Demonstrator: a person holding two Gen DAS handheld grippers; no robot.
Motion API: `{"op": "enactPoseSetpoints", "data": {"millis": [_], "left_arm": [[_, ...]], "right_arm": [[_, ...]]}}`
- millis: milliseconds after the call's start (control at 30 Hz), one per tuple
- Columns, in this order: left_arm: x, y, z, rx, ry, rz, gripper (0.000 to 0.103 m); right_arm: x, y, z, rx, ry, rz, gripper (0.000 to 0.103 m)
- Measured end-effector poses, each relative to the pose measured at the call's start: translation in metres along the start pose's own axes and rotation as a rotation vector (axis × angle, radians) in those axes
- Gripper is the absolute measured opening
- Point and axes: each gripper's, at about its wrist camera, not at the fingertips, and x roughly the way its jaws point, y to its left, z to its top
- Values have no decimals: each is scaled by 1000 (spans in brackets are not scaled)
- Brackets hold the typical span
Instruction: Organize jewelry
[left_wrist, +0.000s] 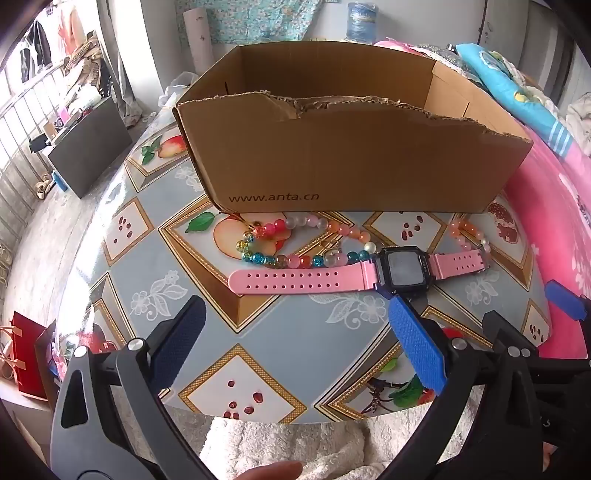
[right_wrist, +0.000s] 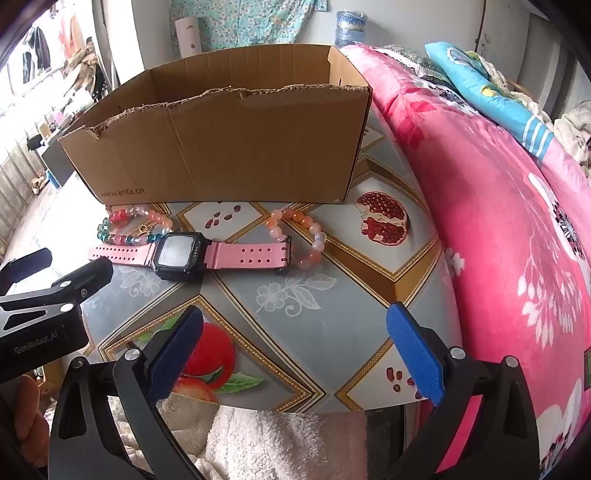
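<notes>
We hold both grippers above the near edge of the counter, tilted down toward the jewelry. The left gripper has its fingers spread wide with nothing between them, and the right gripper is the same: fingers fully apart, gripping nothing.

The jewelry lies in a row just in front of the box, which stands open-topped with a torn front edge. A watch with pink straps lies flat, face up. To its left sits a multicolour bracelet, its beads touching the strap near the watch face. To the right, 1 peach bracelet lies with the watch's buckle end resting across it.

In the left view the right gripper's tips show at the far right edge. A pink blanket borders the counter on the right. A white fleecy cloth lies below the grippers.
</notes>
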Motion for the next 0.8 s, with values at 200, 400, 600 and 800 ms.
{"op": "enactPoseSetpoints", "data": {"millis": [200,400,600,800], "left_arm": [[-1,0,0,1,-1,2,96],[-2,1,2,2,2,3,96],[2,-1,-1,4,0,3,96],[3,-2,-4,4,0,6,96]], "right_arm": [[-1,-1,0,-5,-2,-6,97],[-3,4,4,-6,0,-5,97],[-1,2,2,-4,1,-3,97],[-1,2,2,-3,2,-2,97]]}}
